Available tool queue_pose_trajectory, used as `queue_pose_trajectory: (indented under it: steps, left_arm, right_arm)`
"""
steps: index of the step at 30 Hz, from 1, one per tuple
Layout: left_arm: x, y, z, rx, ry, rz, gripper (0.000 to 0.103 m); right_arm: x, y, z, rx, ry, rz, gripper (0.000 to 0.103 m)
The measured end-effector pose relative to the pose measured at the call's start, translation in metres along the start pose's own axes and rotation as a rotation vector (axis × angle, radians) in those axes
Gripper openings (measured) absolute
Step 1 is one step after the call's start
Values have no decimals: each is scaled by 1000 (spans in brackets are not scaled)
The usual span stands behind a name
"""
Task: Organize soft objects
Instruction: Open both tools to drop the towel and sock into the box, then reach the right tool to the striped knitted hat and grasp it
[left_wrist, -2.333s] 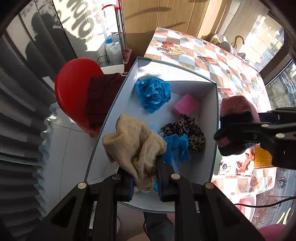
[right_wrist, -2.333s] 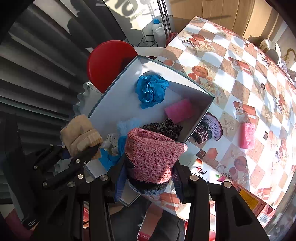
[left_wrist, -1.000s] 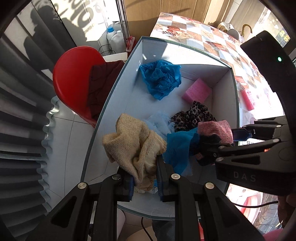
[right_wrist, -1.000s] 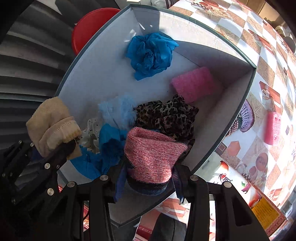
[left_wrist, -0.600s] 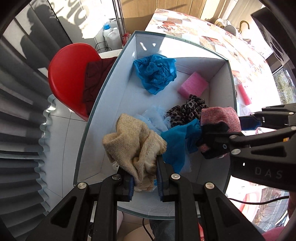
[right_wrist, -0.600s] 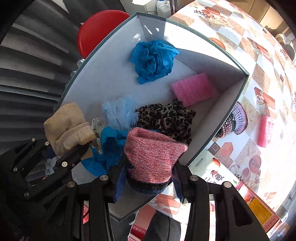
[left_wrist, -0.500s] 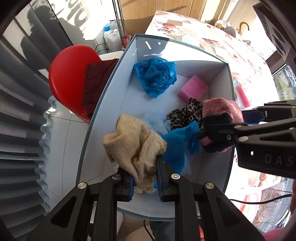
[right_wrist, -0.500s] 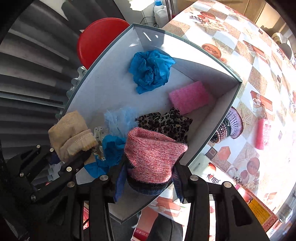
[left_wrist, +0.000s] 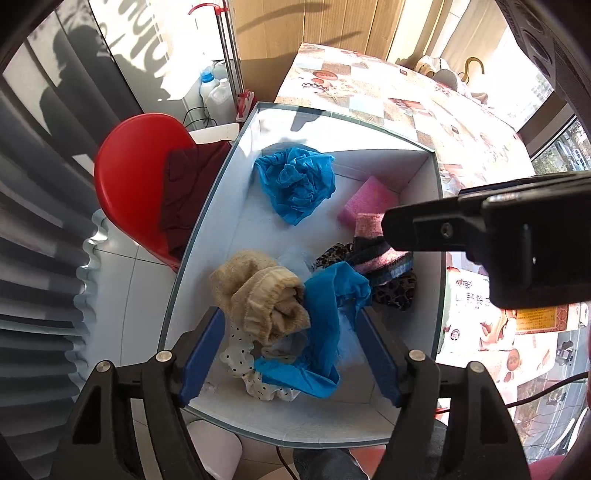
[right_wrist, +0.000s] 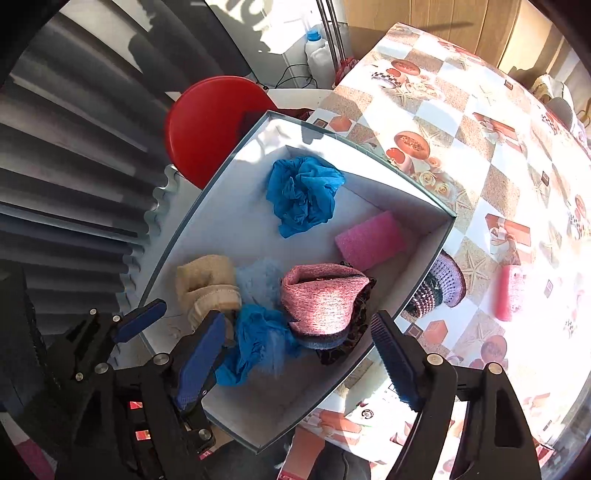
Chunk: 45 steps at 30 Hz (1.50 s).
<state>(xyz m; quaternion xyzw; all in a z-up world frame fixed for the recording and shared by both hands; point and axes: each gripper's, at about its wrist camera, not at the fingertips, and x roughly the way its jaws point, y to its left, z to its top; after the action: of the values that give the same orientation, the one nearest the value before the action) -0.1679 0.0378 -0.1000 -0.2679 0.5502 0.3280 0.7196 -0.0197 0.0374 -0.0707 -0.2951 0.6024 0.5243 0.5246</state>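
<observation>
A white box (left_wrist: 229, 192) (right_wrist: 207, 221) holds soft items. A beige knit piece (left_wrist: 258, 291) (right_wrist: 207, 284) lies loose in it, just ahead of my open left gripper (left_wrist: 288, 350). A pink knit hat (right_wrist: 325, 299) (left_wrist: 369, 229) lies on a leopard-print cloth (left_wrist: 395, 291), ahead of my open right gripper (right_wrist: 299, 354). Also in the box are a crumpled blue cloth (left_wrist: 295, 181) (right_wrist: 301, 195), a pink sponge (left_wrist: 367, 203) (right_wrist: 369, 240) and a blue net cloth (left_wrist: 325, 317) (right_wrist: 258, 343). Both grippers are empty.
A red chair (left_wrist: 129, 184) with a dark cloth stands left of the box. On the checked tablecloth (right_wrist: 480, 147) right of the box lie a purple crocheted hat (right_wrist: 439, 284) and a pink roll (right_wrist: 508, 291). Grey curtains hang at the left.
Both grippers have opened. The beige knit piece and the pink hat were let go and now lie in the box. Both grippers have pulled back a little.
</observation>
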Motion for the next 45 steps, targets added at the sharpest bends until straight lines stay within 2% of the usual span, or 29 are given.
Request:
queue_pose_trajectory:
  steps: [3, 4, 5, 9, 16, 19, 23, 25, 29, 31, 41, 43, 44, 45]
  left_arm:
    - [-6, 2, 2, -30, -21, -31, 91]
    - [-7, 4, 3, -50, -19, -45, 93]
    - [-8, 6, 4, -68, -15, -65, 93]
    - [-18, 7, 11, -81, -27, -118, 93]
    - [-29, -13, 29, -29, -53, -135, 93]
    - [-27, -27, 34, -22, -38, -155, 93]
    - [-26, -45, 36, 1, -17, -164, 93]
    - [-27, -53, 34, 22, -9, -156, 93]
    - [-28, -60, 25, 53, 21, -132, 93]
    - [-28, -60, 22, 58, 35, -116, 93]
    - [-31, -60, 14, 71, 72, -56, 93]
    - [-30, -62, 14, 79, 79, -53, 93]
    - [-30, -63, 14, 84, 82, -51, 93]
    - [-30, -64, 14, 90, 85, -49, 93]
  right_arm:
    - [-9, -3, 3, 18, -15, -5, 87]
    - [-11, -6, 4, 28, -16, -3, 92]
    - [-13, -9, 4, 44, -14, -1, 103]
    - [-29, -34, -1, 116, -20, 10, 103]
    - [-74, -117, -9, 275, -53, -84, 103]
    - [-71, -153, -12, 366, -23, -119, 103]
    - [-36, -177, -17, 429, 63, -88, 103]
    - [-12, -187, -21, 489, 100, -32, 103]
    - [32, -212, -33, 743, 109, 216, 103]
    - [52, -222, -38, 871, 107, 296, 103]
    - [114, -233, -54, 1169, 130, 511, 103]
    - [120, -230, -54, 1170, 137, 528, 90]
    - [121, -228, -52, 1168, 145, 534, 72]
    - [124, -226, -52, 1168, 155, 540, 59]
